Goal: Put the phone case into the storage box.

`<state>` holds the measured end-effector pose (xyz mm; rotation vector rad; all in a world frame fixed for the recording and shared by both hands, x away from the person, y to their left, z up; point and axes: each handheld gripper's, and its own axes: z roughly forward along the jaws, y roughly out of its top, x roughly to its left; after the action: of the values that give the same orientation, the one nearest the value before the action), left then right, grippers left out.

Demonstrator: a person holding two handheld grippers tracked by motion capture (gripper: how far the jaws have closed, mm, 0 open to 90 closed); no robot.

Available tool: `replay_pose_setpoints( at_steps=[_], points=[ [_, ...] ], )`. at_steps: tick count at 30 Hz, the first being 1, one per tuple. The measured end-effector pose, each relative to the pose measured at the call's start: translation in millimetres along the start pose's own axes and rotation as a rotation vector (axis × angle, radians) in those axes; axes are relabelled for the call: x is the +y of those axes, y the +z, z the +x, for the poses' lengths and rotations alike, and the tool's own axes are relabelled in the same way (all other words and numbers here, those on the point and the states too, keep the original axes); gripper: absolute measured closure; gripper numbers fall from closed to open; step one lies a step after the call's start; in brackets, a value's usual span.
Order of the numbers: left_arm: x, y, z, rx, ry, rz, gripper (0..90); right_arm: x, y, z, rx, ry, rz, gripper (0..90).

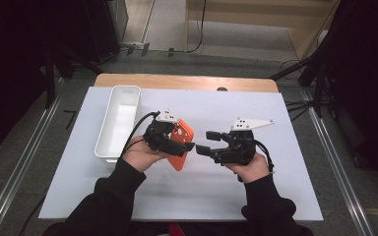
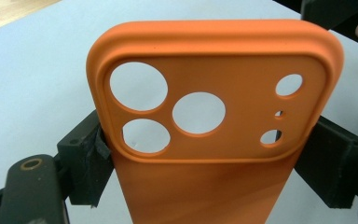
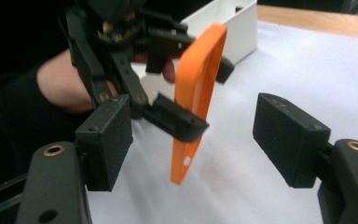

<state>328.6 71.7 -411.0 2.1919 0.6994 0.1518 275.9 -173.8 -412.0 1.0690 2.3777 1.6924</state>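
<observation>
With the left gripper [image 1: 189, 146] clamped across the orange phone case [image 1: 182, 142] at frame centre above the desk [image 1: 275, 196], bring the right gripper's [image 1: 205, 141] open jaws squarely over its free edge before closing.

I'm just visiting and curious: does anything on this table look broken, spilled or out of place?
Nothing stands out. The orange phone case looks undamaged, clamped by the left tool above the white sheet. The white bin stands upright, with nothing spilled.

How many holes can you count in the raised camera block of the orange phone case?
6. On the phone case, seen in the left gripper view, three large round holes cluster at the block's left and middle; two smaller ones and a tiny one between them sit at its right.
</observation>
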Motion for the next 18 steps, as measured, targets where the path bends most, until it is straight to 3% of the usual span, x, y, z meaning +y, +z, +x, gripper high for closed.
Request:
replay_pose_setpoints(
  at_steps=[11,18],
  points=[
    [0.8,-2.8,-0.5,-0.014,0.004,0.005,15.5,-14.5,5.7,1.8,0.003,-0.048,0.084,24.1],
    [1.1,-4.3,0.3,-0.017,0.006,0.002,15.4,-26.4,7.3,-0.7,-0.003,-0.044,0.116,23.8]
  ],
)
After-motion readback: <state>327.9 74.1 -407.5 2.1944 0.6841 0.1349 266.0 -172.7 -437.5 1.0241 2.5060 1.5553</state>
